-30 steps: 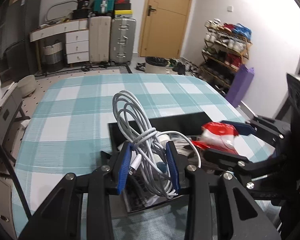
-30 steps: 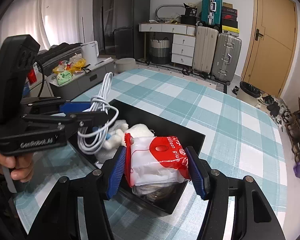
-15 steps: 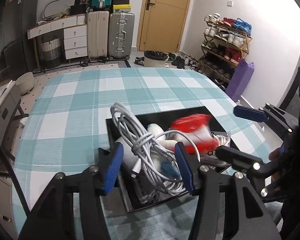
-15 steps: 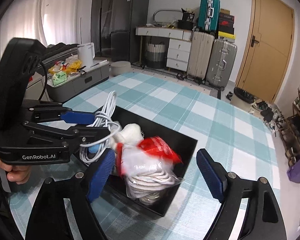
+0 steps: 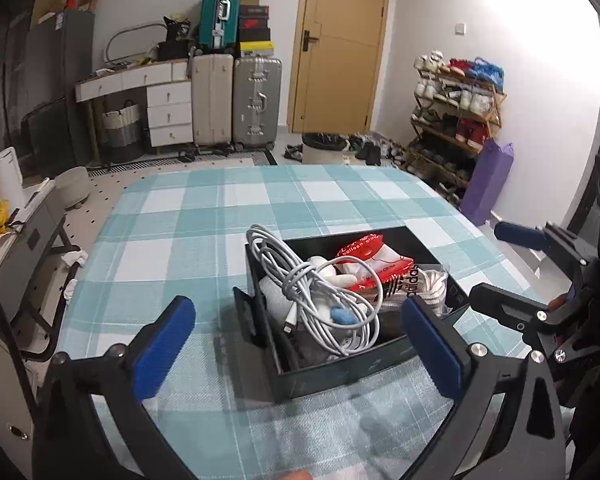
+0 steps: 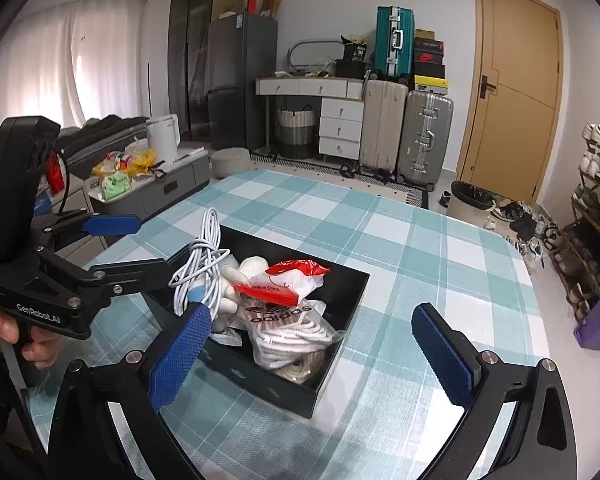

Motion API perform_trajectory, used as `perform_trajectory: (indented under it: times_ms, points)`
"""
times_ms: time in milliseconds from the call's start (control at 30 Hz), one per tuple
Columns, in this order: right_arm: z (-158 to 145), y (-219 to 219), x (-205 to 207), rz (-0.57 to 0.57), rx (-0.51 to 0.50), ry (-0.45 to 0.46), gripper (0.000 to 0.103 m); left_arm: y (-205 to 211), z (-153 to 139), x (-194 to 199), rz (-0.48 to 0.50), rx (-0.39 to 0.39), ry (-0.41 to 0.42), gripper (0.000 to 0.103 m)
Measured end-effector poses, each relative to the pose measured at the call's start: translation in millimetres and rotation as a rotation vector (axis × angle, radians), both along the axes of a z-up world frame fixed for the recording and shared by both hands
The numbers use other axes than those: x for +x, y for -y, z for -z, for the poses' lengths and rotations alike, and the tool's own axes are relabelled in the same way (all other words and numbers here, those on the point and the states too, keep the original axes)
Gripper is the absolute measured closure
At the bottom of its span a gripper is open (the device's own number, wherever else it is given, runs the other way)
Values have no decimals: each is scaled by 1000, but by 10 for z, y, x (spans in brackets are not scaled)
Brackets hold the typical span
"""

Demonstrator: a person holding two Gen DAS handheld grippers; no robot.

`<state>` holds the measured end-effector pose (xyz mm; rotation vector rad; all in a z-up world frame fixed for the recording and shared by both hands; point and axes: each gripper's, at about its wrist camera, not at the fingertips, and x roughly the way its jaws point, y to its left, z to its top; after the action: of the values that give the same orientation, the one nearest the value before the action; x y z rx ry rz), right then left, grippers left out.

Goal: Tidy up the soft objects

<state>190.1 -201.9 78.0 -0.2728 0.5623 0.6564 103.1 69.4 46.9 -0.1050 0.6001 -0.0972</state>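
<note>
Inside black box [image 5: 340, 372], white cable [image 5: 324, 292] (lower items hidden), both claws spread empty

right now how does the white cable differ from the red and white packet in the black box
The white cable is a loose coiled bundle with a loop rising above the rim of the black box; the red and white packet is a flat printed plastic bag lying lower. The cable sits at the box's left end in the left wrist view, the packet nearer the middle. Both rest inside the box, held by neither claw.

"GenRobot.AI" on left claw [image 6: 134, 246]; "adidas" on clear bag [image 6: 288, 320]; "Made in China" on red packet [image 6: 288, 284].
</note>
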Motion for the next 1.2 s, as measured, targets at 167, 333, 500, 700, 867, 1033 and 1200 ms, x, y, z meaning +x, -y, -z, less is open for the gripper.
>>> perform_trajectory:
  times_ms: [167, 333, 500, 700, 867, 1033, 1200]
  points:
    - [-4, 109, -181, 4, 62, 27, 1, -16, -3, -212, -22, -5, 71, 0]
    - [39, 174, -301, 0, 112, 43, 1, 1, 62, -329, -43, 8, 104, 0]
    - [101, 198, -393, -12, 145, 56, 1, 11, 146, -371, -76, 12, 108, 0]
    - [168, 171, -498, -31, 148, 99, 1, 47, 196, -418, -72, 6, 139, 0]
    - [228, 155, -497, -30, 152, 99, 1, 108, 278, -412, -67, 35, 142, 0]
    - [249, 183, -485, -20, 170, 115, 1, 115, 335, -397, -77, 26, 149, 0]
    - [284, 206, -482, -9, 178, 122, 1, 139, 360, -394, -88, 35, 161, 0]
